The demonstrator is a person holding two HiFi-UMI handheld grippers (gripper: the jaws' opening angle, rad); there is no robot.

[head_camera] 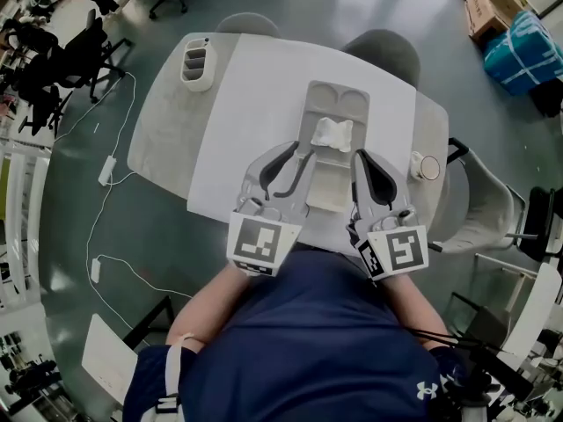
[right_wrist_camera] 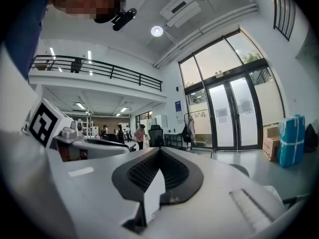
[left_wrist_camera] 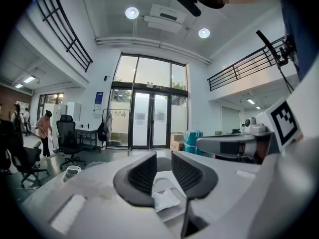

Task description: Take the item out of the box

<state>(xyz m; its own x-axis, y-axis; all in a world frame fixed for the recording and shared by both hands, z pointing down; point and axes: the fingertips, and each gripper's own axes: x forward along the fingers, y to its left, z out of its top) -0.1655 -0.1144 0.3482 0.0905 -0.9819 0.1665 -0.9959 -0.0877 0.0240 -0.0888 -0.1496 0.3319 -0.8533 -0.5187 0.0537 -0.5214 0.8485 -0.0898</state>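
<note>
A long grey box (head_camera: 337, 95) lies opened flat on the white table cover, running away from me. A crumpled white item (head_camera: 332, 133) rests in its middle section; in the left gripper view the item (left_wrist_camera: 165, 200) sits low between and just past the jaws. My left gripper (head_camera: 297, 155) is at the box's left edge, its jaws (left_wrist_camera: 163, 159) apart and touching nothing. At the box's right edge my right gripper (head_camera: 361, 158) has its jaws (right_wrist_camera: 159, 153) closed together at the tips, with a thin white panel of the box (right_wrist_camera: 154, 194) standing between them.
A white organiser (head_camera: 197, 64) stands at the table's far left corner and a small round object (head_camera: 427, 167) near its right edge. Two grey chairs (head_camera: 384, 51) are tucked in at the far side, another (head_camera: 488, 205) at the right. A cable (head_camera: 104, 170) runs over the floor on the left.
</note>
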